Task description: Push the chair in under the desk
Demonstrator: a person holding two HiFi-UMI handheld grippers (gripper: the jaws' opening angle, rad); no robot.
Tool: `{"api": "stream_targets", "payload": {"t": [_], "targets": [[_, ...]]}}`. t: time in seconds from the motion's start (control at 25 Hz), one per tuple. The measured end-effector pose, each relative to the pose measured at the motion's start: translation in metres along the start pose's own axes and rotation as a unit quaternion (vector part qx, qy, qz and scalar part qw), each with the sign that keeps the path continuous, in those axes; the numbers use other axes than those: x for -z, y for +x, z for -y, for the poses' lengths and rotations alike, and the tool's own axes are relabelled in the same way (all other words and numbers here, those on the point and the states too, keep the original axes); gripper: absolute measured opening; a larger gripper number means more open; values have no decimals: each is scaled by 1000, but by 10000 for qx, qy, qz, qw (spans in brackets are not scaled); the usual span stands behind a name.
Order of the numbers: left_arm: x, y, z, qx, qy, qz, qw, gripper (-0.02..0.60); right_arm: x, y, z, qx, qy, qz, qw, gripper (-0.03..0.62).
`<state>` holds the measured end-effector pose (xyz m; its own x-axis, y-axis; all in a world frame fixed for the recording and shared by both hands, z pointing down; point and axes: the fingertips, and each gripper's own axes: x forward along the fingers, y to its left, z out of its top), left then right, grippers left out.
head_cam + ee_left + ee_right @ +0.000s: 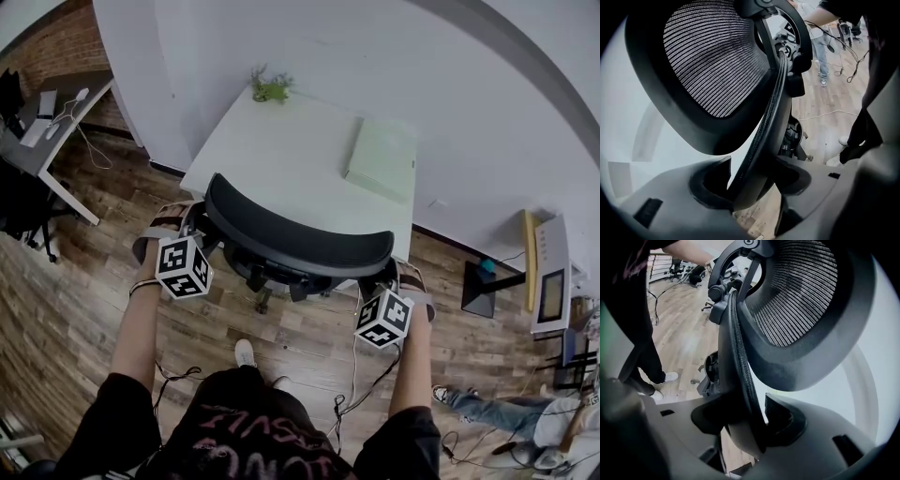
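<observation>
Black mesh chair (295, 246) stands in the middle of the frame, with its backrest close against the near edge of the white desk (281, 155). Your left gripper (754, 183) pinches the backrest's left rim between its jaws, and your right gripper (745, 423) pinches the right rim.

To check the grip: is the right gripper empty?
No, the right gripper has the chair backrest's edge clamped between its jaws.

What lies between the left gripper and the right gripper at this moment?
The chair backrest spans that gap, seen in the head view; the left gripper and right gripper each clamp one side edge.
</observation>
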<state>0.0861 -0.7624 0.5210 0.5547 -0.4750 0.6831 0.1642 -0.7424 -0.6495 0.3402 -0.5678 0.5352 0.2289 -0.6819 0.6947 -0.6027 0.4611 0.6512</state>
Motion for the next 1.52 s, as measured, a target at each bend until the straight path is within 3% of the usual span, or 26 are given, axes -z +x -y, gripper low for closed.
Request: {"api": "stream_targets", "payload": {"t": [0.6,1.52], "targets": [[1,-3,4,-75,39,75,9999,275,-3,-8,-6,425,23,146,9990,235],[-4,-31,9,-513,-526,169,9972,275,1,-31,-6,970,209,432,9941,238]]}}
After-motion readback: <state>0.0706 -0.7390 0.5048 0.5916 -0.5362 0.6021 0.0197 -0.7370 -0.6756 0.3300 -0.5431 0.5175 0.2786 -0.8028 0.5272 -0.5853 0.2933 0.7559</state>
